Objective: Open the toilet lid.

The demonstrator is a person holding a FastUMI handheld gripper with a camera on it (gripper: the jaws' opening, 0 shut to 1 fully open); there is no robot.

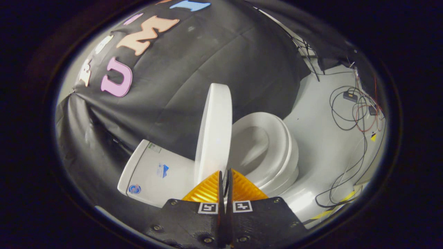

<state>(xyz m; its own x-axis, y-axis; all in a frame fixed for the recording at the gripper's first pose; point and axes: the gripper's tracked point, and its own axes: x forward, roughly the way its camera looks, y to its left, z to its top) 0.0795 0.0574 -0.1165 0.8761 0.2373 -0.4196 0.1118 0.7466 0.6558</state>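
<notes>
A white toilet stands against the black cloth wall. Its lid (214, 131) is raised and stands about upright between the tank (155, 173) and the seat ring (277, 138), which lies flat on the bowl. My gripper (225, 173) is shut, its fingers pressed together with only a thin slit between them. The tips sit right at the lid's near edge, on the side facing the seat. I see nothing clamped between them. The lowest part of the lid is hidden behind the fingers.
Grey floor (325, 138) spreads beyond the bowl. Loose cables and small boxes (353, 110) lie on it farther off. A strip of yellow-and-black tape (332, 211) runs along the floor near the bowl's base. The black cloth wall (207, 62) hangs close behind the tank.
</notes>
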